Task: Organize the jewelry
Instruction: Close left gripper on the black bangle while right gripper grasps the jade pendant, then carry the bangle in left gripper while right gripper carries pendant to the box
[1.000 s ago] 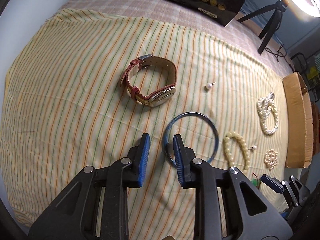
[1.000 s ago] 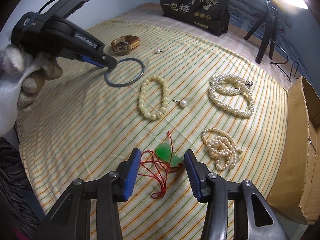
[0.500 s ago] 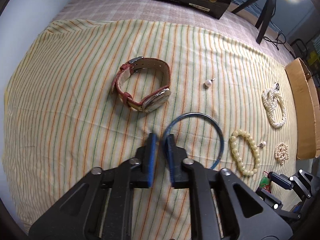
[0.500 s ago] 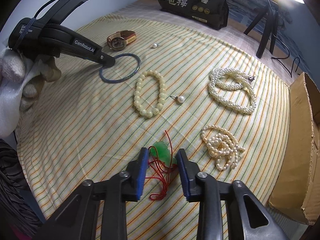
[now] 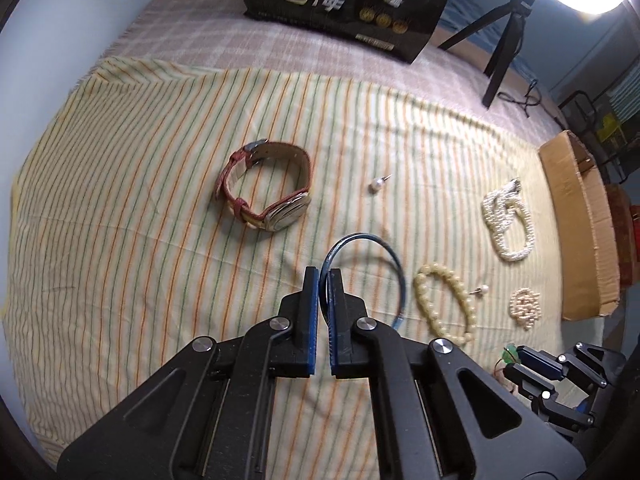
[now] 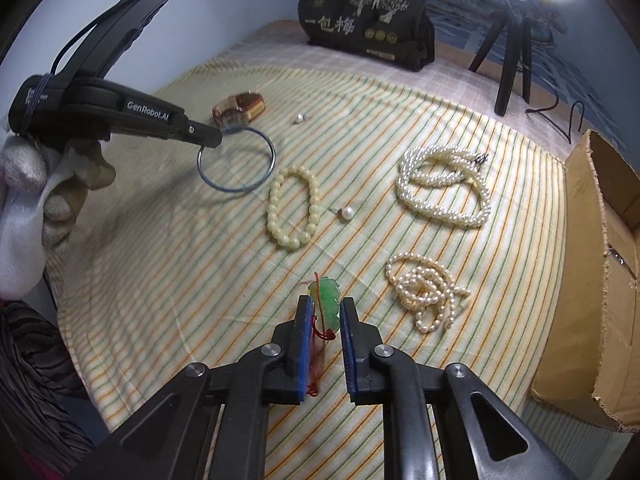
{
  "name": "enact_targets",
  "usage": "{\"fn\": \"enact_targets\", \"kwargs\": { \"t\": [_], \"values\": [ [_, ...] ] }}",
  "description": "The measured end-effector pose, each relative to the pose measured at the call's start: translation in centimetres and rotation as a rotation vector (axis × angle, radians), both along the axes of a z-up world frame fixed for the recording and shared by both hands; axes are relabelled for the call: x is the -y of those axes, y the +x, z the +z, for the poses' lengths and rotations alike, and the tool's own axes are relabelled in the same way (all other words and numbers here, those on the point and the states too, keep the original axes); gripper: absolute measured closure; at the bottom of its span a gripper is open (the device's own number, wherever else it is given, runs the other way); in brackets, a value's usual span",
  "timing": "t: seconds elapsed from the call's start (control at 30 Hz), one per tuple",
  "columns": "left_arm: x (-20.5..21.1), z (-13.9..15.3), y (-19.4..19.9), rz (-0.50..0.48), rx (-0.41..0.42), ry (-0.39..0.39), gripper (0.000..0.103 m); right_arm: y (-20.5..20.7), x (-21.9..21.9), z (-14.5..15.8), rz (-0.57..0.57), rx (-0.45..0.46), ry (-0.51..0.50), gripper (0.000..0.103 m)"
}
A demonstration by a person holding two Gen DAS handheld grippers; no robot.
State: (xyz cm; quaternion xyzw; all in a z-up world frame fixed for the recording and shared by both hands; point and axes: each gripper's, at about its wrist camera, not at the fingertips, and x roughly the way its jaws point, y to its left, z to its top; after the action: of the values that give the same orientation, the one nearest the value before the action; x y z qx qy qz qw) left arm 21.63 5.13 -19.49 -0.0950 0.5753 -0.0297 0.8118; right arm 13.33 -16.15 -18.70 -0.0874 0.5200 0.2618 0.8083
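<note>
Both pickups look done: left tongs [image 5: 324, 274] pinch the blue bangle [image 5: 362, 272] rim, ring sticking out ahead; right tongs [image 6: 325, 306] clamp the jade pendant [image 6: 325, 302], red cord [image 6: 318, 344] dangling. Next up, probably lifting gently toward the cardboard box [image 6: 600, 280] off right.

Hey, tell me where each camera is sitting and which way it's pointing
Left wrist: rides the left gripper, facing along its fingers at the clamped blue bangle and the watch.
Right wrist: rides the right gripper, facing the green pendant it pinches; gloved left hand shows.
Shared: bangle, watch, cardboard box.
</note>
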Motion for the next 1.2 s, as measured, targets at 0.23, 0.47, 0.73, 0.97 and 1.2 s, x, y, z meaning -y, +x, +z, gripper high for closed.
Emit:
{"fn": "enact_targets", "kwargs": {
  "t": [0.23,0.47,0.73,0.97,1.2],
  "values": [
    [0.6,2.6,-0.8,-0.018,0.069,-0.049,0.102,-0.1,0.3,1.8,-0.013,0.033,0.046,0.091],
    [1.6,5.6,-1.4,-0.040,0.130,-0.093,0.102,-0.5,1.3,3.2,-0.042,0.077,0.073,0.091],
    [3.1,7.9,-1.9,-0.060,0.180,-0.138,0.102,-0.4,3.5,5.3,-0.091,0.125,0.098,0.091],
    [5.7,9.8,-2.4,-0.107,0.225,-0.160,0.102,-0.1,6.2,7.7,-0.147,0.179,0.125,0.091],
    [8.8,11.2,-2.5,-0.157,0.258,-0.192,0.102,0.5,9.7,9.6,-0.229,0.223,0.142,0.091]
  ]
}}
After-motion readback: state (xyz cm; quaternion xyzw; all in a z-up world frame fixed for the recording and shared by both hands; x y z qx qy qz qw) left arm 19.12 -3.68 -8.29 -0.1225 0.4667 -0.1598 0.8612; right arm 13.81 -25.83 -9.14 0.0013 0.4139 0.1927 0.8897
